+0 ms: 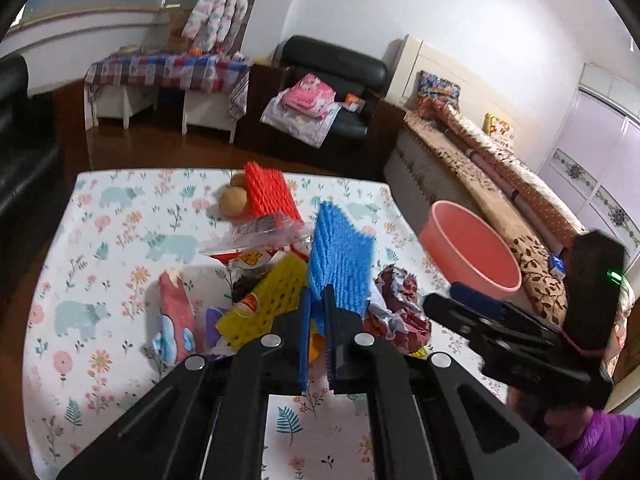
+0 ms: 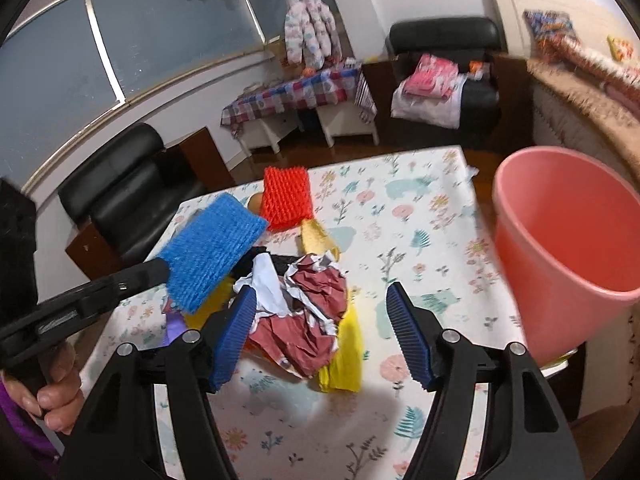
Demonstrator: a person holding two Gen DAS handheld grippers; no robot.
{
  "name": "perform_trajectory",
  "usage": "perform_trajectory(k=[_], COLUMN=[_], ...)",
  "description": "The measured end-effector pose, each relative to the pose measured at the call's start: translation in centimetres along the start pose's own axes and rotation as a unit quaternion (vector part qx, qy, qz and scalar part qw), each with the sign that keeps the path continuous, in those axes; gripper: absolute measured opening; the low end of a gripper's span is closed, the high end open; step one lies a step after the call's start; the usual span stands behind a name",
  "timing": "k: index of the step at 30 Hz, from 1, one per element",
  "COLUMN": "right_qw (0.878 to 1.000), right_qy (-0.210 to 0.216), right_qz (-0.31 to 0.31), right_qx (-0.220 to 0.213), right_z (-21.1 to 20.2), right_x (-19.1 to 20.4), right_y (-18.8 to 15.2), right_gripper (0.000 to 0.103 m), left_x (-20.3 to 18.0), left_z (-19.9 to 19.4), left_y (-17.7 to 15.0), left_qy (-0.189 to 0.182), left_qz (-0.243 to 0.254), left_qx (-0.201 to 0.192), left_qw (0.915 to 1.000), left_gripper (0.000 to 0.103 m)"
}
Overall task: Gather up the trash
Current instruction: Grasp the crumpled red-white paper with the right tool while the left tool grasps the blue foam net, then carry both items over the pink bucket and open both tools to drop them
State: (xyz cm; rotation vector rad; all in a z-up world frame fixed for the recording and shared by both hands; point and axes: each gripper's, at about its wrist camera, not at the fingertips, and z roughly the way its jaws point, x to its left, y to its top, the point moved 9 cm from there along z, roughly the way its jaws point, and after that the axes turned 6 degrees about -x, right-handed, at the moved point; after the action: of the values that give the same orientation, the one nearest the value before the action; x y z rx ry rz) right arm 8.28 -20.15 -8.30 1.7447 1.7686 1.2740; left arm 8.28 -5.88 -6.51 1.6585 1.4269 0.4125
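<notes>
My left gripper (image 1: 318, 300) is shut on a blue foam net (image 1: 340, 256) and holds it above the trash pile; it also shows in the right wrist view (image 2: 212, 252). My right gripper (image 2: 320, 304) is open and empty, its jaws either side of a crumpled dark red wrapper (image 2: 308, 312), also seen in the left wrist view (image 1: 400, 304). A pink bucket (image 2: 560, 240) stands at the table's right edge, and shows in the left wrist view (image 1: 468, 252). A red foam net (image 1: 270, 194), a yellow foam net (image 1: 272, 300) and several wrappers lie on the table.
The table has a floral cloth (image 1: 100, 240). Two round brown fruits (image 1: 234, 202) lie beside the red net. A black armchair (image 2: 120, 200) stands behind the table on the left, a bed (image 1: 480, 176) on the right.
</notes>
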Motion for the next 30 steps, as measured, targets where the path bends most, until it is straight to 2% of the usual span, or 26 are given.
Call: perform_trajectory(k=[5, 7, 10, 15, 22, 30], right_qw=[0.999, 0.998, 0.997, 0.999, 0.999, 0.993], right_qy=[0.011, 0.014, 0.019, 0.024, 0.0, -0.063], right_qz=[0.027, 0.03, 0.034, 0.028, 0.035, 0.057], right_qx=[0.043, 0.058, 0.063, 0.03, -0.028, -0.077], right_z=[1.7, 2.1, 2.1, 0.4, -2.1, -5.1], right_x=[-0.2, -0.1, 0.0, -0.1, -2.3, -8.0], right_y=[-1.2, -1.8, -2.3, -0.8, 2.0, 4.7], right_gripper=[0.049, 0.033, 0.024, 0.022, 0.022, 0.022], left_x=[-0.4, -0.4, -0.3, -0.8, -2.9, -8.3], left_z=[-1.3, -1.6, -1.7, -1.8, -0.8, 2.2], left_y=[0.7, 0.9, 1.5, 2.6, 4.3, 6.2], left_qy=[-0.008, -0.008, -0.006, -0.007, -0.013, -0.042], left_qz=[0.007, 0.007, 0.002, 0.002, 0.018, 0.042], left_qx=[-0.016, -0.019, -0.023, -0.03, -0.029, -0.021], left_qw=[0.9998, 0.9998, 0.9997, 0.9995, 0.9994, 0.998], left_gripper=[0.005, 0.005, 0.005, 0.005, 0.005, 0.005])
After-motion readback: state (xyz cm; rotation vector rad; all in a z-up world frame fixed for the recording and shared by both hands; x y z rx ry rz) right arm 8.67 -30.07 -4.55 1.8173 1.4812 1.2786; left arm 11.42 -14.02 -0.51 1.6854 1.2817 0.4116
